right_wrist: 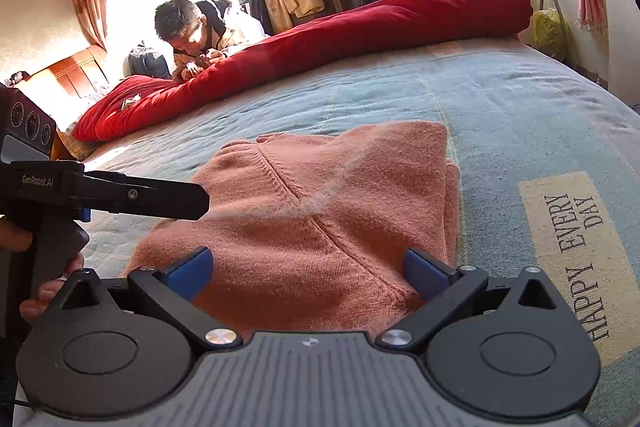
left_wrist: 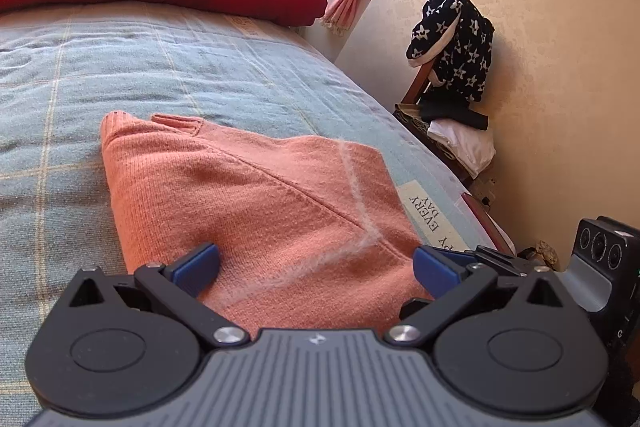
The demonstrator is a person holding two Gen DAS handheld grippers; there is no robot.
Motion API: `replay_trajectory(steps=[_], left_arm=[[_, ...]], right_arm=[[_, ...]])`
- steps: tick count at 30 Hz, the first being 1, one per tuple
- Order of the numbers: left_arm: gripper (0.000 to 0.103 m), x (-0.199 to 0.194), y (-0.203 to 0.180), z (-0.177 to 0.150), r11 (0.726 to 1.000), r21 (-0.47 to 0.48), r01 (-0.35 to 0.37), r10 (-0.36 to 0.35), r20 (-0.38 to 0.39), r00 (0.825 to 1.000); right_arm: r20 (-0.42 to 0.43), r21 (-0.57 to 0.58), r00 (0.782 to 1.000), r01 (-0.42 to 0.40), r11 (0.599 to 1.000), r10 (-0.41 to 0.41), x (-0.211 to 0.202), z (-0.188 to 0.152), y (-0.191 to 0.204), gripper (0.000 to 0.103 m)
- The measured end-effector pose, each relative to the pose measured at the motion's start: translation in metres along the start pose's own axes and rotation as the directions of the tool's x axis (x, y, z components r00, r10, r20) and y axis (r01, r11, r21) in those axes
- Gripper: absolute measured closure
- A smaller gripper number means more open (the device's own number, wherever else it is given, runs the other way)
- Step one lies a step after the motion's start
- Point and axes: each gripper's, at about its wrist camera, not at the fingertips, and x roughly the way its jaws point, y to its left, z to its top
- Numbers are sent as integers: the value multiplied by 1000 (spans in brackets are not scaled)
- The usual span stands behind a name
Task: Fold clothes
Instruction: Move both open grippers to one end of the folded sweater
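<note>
The sweater (left_wrist: 256, 211) lies folded into a compact bundle on the bed (left_wrist: 200, 67), near the edge that carries a printed label (right_wrist: 580, 259), with a rolled red quilt (right_wrist: 360, 27) well beyond it. It is a salmon knit, fuzzy on the surface, with a raised seam running diagonally and a pale crease crossing it. By its look it is soft, limp and light: it will sag from any single hold, and its stacked layers will slide apart if only the top one is pinched. The fuzz should give good friction, so slipping from the pads seems unlikely.

The left claw (left_wrist: 316, 267) stands wide, its blue pads either side of the near part of the bundle and, so far as can be seen, not pressing it. The right claw (right_wrist: 308, 269) is wide too, with nothing gripped, hovering over the near hem.

For another fold, the best holds are probably the two near corners, one per claw, biting through all layers at the thick ribbed edge rather than the loose middle. To carry it, scooping from beneath the fold looks safer.
</note>
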Motion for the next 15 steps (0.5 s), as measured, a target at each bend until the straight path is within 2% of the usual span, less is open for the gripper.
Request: replay_trajectory(steps=[4, 10, 15], left_arm=[[1, -13, -7, -2, 1000, -6, -23, 23, 2, 1000], [1, -42, -5, -11, 998, -67, -6, 8, 28, 1000], [1, -62, -7, -9, 997, -61, -53, 58, 75, 996]], right_arm=[[4, 4, 1000, 3, 1000, -3, 0, -1, 0, 0], [-4, -36, 999, 36, 999, -36, 0, 2, 9, 0], [12, -92, 1000, 29, 995, -28, -10, 25, 18, 0]])
